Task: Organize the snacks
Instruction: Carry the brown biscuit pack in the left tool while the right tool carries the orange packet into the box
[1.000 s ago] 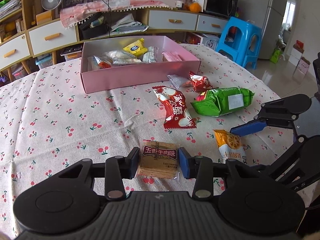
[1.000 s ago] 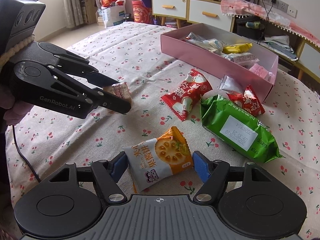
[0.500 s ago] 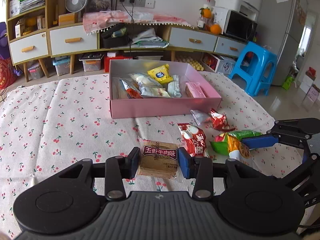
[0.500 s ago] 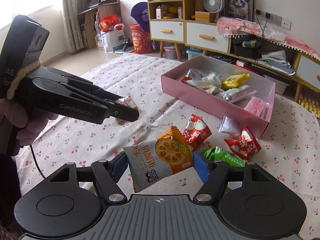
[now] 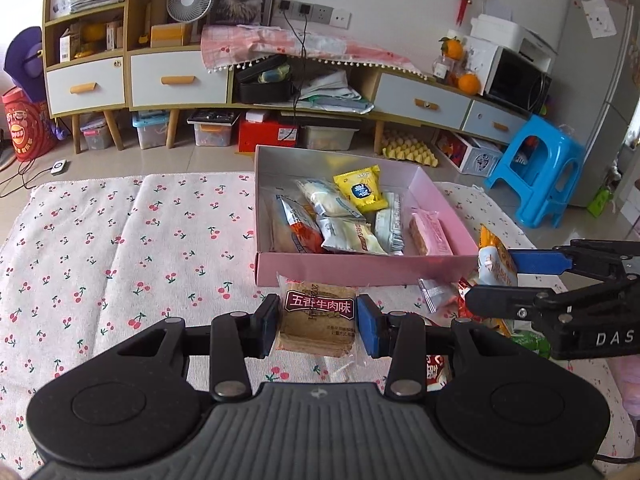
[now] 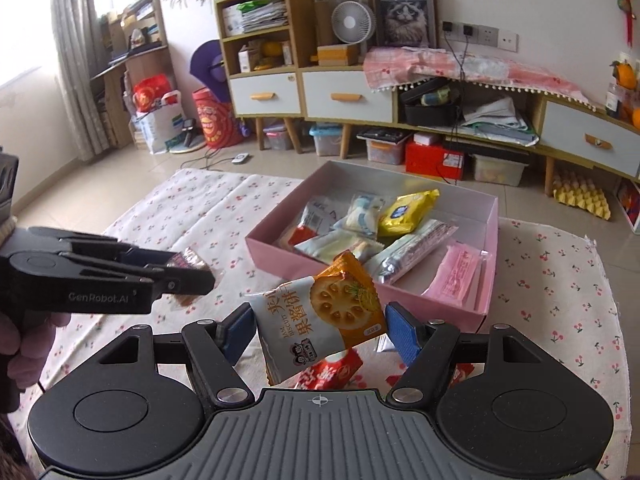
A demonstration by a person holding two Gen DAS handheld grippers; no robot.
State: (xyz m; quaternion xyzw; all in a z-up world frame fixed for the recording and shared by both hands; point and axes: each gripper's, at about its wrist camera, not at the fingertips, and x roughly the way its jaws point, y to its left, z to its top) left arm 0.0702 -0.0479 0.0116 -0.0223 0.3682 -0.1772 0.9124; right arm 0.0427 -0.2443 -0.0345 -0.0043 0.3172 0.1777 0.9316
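My left gripper [image 5: 318, 324] is shut on a brown biscuit pack [image 5: 318, 326] with a dark red label, held above the cloth just in front of the pink box [image 5: 360, 270]. My right gripper [image 6: 318, 330] is shut on an orange-and-white jam biscuit packet [image 6: 320, 324], held in the air near the box's front wall [image 6: 360, 284]. The box holds several snacks, among them a yellow packet [image 5: 360, 193] and a pink bar [image 5: 430, 234]. Each gripper shows in the other's view: the right [image 5: 496, 276] and the left [image 6: 196, 270].
A cherry-print cloth [image 5: 120, 248] covers the table. A red packet [image 6: 332, 374] and a small clear packet [image 5: 434, 292] lie on the cloth in front of the box, partly hidden. Cabinets [image 5: 180, 76] and a blue stool [image 5: 536, 172] stand beyond the table.
Both grippers have lifted their packets off the cloth and moved toward the pink box. The loose packets on the cloth have dropped out of sight below the grippers.
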